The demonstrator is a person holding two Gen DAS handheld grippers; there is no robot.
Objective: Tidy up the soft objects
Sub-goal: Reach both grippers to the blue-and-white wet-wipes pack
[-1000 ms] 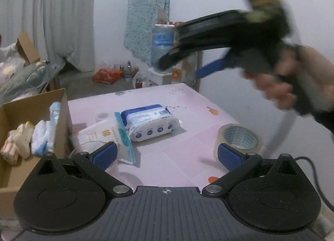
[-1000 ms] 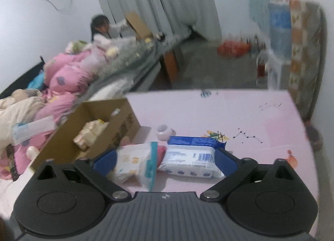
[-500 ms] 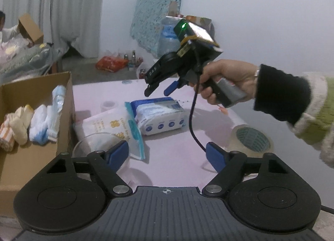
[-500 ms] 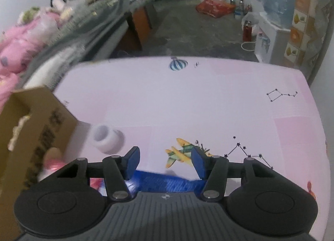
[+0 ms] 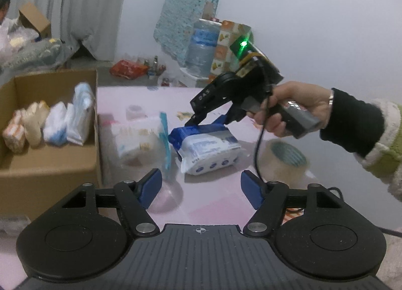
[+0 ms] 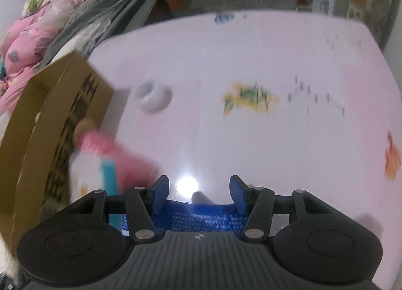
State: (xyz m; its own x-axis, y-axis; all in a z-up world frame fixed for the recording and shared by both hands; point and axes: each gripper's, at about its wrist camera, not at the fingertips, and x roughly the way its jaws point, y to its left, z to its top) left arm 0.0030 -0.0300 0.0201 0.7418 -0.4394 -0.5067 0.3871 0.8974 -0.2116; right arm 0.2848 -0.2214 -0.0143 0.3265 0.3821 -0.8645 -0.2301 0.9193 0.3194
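My right gripper [image 6: 198, 195] tips down over the blue-and-white wipes pack [image 5: 208, 148] on the pink table [image 5: 213, 197], jaws apart, straddling its top edge. My left gripper [image 5: 198, 188], jaws just narrowing, hangs empty nearby.

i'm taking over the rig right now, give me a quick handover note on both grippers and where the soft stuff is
Left gripper: open, nothing between its fingers, jaws have just been closing, low over the pink table.
Right gripper: open, down at the top edge of the blue and white wipes pack; whether it touches is unclear.
Done: several small soft packs stand in the cardboard box.
Left: the wipes pack and the white tissue bag with a teal edge, both on the table beside the box.
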